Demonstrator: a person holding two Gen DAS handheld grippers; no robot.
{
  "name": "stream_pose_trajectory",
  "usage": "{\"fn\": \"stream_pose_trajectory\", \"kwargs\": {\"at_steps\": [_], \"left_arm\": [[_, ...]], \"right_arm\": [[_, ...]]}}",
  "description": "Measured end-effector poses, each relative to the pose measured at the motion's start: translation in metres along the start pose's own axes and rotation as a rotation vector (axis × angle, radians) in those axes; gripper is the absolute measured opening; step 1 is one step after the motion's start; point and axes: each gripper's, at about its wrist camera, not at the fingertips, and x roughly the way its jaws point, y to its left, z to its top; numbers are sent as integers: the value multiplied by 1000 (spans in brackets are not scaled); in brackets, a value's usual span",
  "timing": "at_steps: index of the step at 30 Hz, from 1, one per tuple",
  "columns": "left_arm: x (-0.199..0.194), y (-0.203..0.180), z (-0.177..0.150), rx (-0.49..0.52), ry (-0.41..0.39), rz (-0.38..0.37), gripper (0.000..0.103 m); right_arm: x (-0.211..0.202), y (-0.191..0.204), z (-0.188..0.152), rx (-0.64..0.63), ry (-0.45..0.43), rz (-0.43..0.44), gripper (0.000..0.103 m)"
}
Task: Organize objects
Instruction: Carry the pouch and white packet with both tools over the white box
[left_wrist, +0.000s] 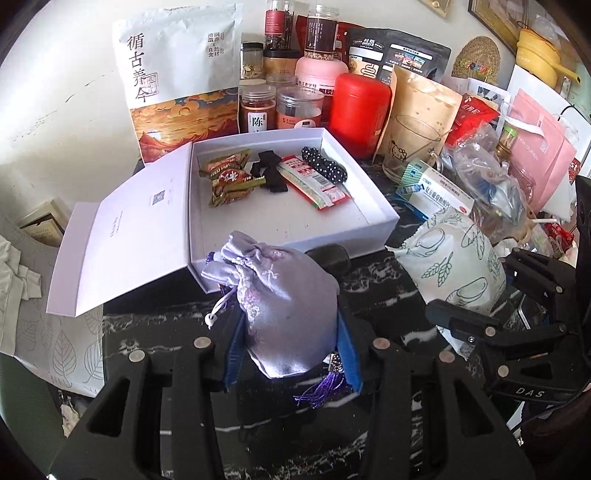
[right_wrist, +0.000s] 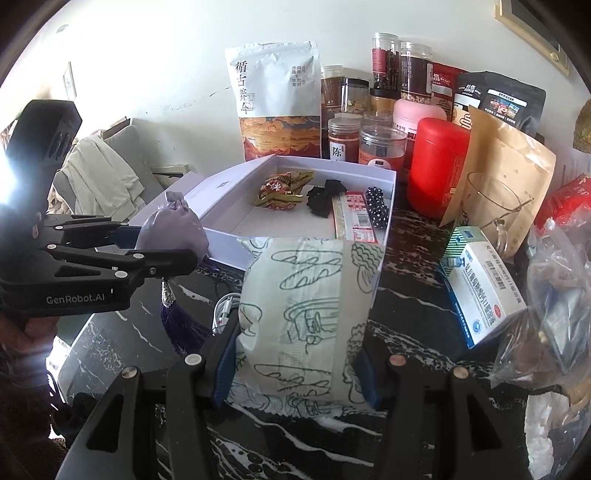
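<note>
Holding two things at once here: the left claw (left_wrist: 291, 325) pinches a shiny lilac satin drawstring pouch with a purple tassel (left_wrist: 280, 306), and the right claw (right_wrist: 295, 354) squeezes a puffy white snack packet printed with green line drawings (right_wrist: 306, 314). Both are lifted off the black marble-look tabletop (right_wrist: 406, 325), just in front of the open white cardboard gift box (left_wrist: 373, 236), neither over it yet.

Inside the box there's already a small haul: a red-and-green crinkly snack wrapper (left_wrist: 229, 177), a black fabric bow (left_wrist: 269, 173), a long red-and-white sachet strip (left_wrist: 317, 182) and a black polka-dot roll (left_wrist: 325, 168), all bunched toward the back wall. Front half of the box floor is bare, so plenty of room.

So I'd say it's roughly midway. Still loose nearby: a blue-and-white medicine carton (right_wrist: 484, 288) right of the box, a clear glass mug (left_wrist: 413, 147), crumpled plastic bags. The jars, red canister (left_wrist: 360, 114) and big pouches behind look like background storage, though I can't tell if they count.
</note>
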Motion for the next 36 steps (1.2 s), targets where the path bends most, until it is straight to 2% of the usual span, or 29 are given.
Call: {"fn": "stream_pose_trajectory", "kwargs": {"at_steps": [8, 25, 30, 34, 36], "left_arm": [[18, 8, 36, 11, -21, -16, 41], [53, 27, 101, 27, -57, 8, 42], [61, 37, 122, 13, -71, 18, 42], [67, 45, 134, 6, -76, -8, 42], [69, 49, 139, -1, -81, 10, 42]], "right_arm": [[12, -18, 28, -4, -11, -27, 55], [43, -38, 83, -14, -57, -36, 55], [50, -44, 102, -7, -76, -38, 55], [58, -48, 112, 3, -81, -39, 55], [63, -52, 116, 11, -81, -38, 55]]}}
